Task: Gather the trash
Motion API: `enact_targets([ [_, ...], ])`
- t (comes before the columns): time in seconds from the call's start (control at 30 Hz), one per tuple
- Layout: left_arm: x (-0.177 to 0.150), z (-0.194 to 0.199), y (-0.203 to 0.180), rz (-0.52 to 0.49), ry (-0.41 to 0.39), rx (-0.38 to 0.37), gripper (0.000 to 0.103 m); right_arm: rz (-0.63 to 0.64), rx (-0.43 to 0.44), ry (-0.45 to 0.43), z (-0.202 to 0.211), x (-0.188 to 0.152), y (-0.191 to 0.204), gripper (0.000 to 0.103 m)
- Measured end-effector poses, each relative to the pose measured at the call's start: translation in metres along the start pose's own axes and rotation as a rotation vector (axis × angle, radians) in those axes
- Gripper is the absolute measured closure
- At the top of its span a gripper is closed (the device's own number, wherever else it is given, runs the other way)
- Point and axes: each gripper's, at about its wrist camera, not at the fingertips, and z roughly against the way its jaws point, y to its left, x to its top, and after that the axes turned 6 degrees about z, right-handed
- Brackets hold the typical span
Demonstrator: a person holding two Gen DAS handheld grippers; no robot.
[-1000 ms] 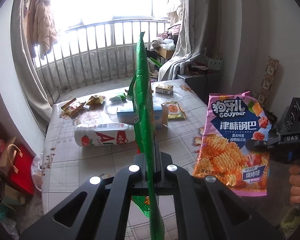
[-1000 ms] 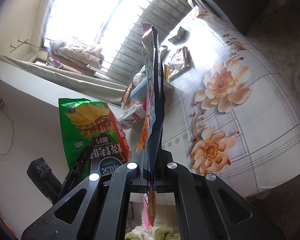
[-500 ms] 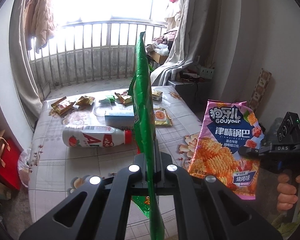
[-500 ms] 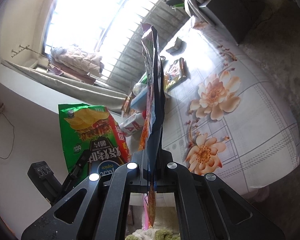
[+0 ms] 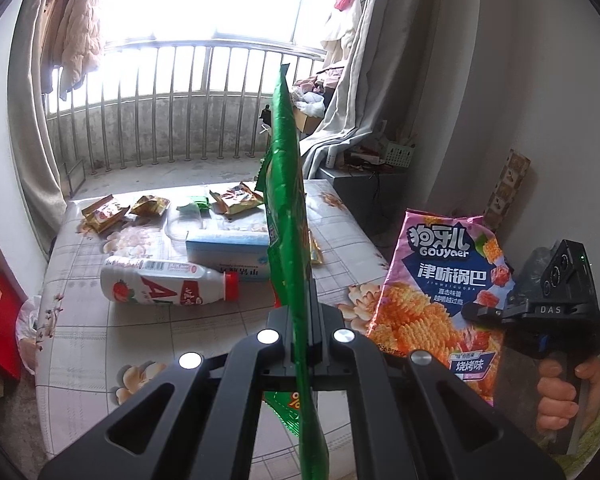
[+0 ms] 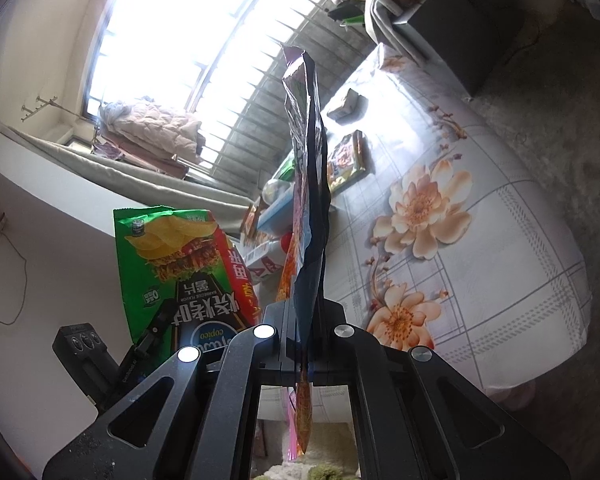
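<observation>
The counter (image 5: pixel 80 344) lies under a floral cloth, its near edge bare. Above that edge, the right tool (image 5: pixel 470 312) is clamped on the pink "GOUYAER" bag (image 5: pixel 440 300); the left tool (image 5: pixel 305 330) pinches the green chip bag (image 5: pixel 286 200) edge-on.

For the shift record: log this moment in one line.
left gripper: shut on green chip bag | right gripper: shut on pink snack bag | table: bottle, box, wrappers left

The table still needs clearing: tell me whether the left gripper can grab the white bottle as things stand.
Probably not yet: the left gripper is shut on the green chip bag, so its fingers are occupied. The white bottle lies unobstructed on the table.
</observation>
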Motion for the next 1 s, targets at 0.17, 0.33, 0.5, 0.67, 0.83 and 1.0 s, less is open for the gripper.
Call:
enact_targets([
  [0.17,0.003,-0.006,-0.003,0.0,0.0,-0.013,0.103,0.011,-0.005,-0.008,0.004,0.0,-0.002,0.102],
  [0.33,0.006,-0.01,-0.009,0.0,-0.002,-0.021,0.103,0.008,0.005,-0.002,0.005,0.002,-0.009,0.102],
  [0.5,0.005,-0.01,-0.016,0.008,-0.007,-0.01,0.103,0.008,0.025,0.024,0.0,0.007,-0.012,0.102],
  [0.67,0.008,-0.012,-0.025,0.02,0.001,-0.014,0.103,0.023,0.058,0.021,0.002,0.011,-0.011,0.102],
  [0.83,0.009,-0.012,-0.033,0.023,-0.006,-0.019,0.103,0.016,0.067,0.02,0.008,0.013,-0.017,0.102],
  [1.0,0.009,-0.017,-0.034,0.044,0.006,-0.022,0.103,0.026,0.071,0.002,0.018,0.017,-0.019,0.102],
])
